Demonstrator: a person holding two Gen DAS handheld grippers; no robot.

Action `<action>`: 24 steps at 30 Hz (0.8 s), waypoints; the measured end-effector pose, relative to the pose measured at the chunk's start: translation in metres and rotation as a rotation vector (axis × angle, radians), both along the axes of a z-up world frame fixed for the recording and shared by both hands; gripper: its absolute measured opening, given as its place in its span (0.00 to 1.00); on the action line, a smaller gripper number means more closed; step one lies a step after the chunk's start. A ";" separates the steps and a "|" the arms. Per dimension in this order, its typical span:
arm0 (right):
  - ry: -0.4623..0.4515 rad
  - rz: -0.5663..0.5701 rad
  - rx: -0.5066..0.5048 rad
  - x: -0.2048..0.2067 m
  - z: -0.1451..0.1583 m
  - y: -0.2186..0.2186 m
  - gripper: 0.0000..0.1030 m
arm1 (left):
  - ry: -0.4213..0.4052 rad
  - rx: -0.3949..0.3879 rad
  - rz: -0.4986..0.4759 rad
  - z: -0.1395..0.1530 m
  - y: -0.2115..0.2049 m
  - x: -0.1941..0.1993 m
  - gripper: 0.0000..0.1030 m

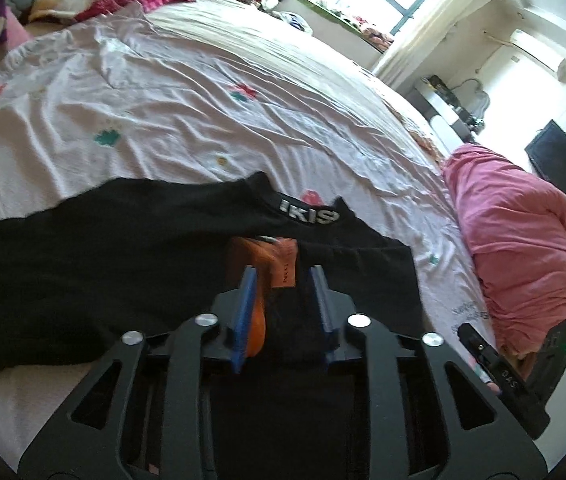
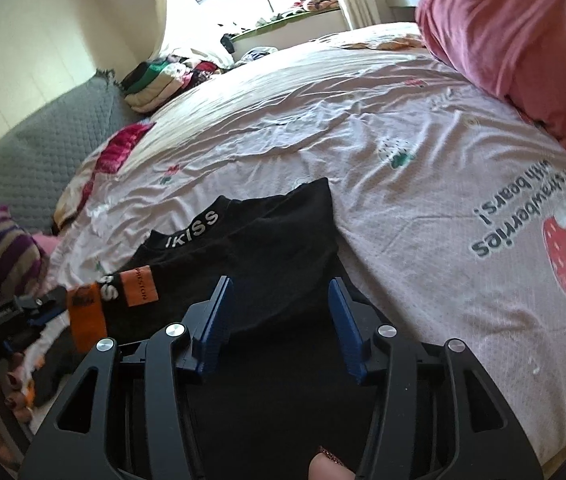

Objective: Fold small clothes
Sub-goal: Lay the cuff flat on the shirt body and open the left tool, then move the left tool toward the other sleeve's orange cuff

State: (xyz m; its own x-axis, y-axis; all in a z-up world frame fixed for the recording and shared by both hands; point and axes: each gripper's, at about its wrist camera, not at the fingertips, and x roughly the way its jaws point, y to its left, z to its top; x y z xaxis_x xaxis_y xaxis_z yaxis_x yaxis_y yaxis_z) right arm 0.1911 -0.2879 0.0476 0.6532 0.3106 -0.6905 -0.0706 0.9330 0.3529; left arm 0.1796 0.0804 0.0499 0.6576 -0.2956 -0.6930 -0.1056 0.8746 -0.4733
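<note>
Black top (image 2: pixel 251 240) lies on the bed (image 2: pixel 423 128) near its front edge, partly folded; left hand-held gripper (image 1: pixel 283 280) pinches its orange-tagged sleeve, right hand-held gripper (image 2: pixel 279 312) hovers spread.

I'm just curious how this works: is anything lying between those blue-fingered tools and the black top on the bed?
Nothing visible. The left tool already has the black top and its orange sleeve patch between its fingers, and the right tool sits open directly over the fabric.
</note>
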 end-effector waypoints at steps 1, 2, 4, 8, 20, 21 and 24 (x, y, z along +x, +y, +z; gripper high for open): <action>0.003 0.006 -0.002 0.002 -0.001 0.003 0.47 | 0.005 0.005 0.002 -0.001 0.001 0.000 0.28; 0.006 0.016 0.000 0.004 -0.002 0.006 0.47 | 0.014 0.010 0.000 -0.004 0.001 0.002 0.28; 0.014 0.028 -0.008 0.007 -0.005 0.011 0.47 | 0.028 0.030 -0.006 -0.008 -0.001 0.003 0.29; 0.037 0.062 -0.064 0.015 -0.010 0.026 0.47 | 0.067 0.100 -0.037 -0.021 -0.012 0.011 0.37; 0.107 0.118 -0.148 0.035 -0.034 0.041 0.50 | 0.207 0.229 -0.096 -0.073 -0.026 0.017 0.48; 0.114 0.117 -0.154 0.037 -0.037 0.041 0.50 | 0.206 0.230 -0.097 -0.072 -0.027 0.017 0.49; 0.169 0.090 -0.205 0.042 -0.053 0.035 0.50 | 0.205 0.233 -0.101 -0.072 -0.028 0.017 0.50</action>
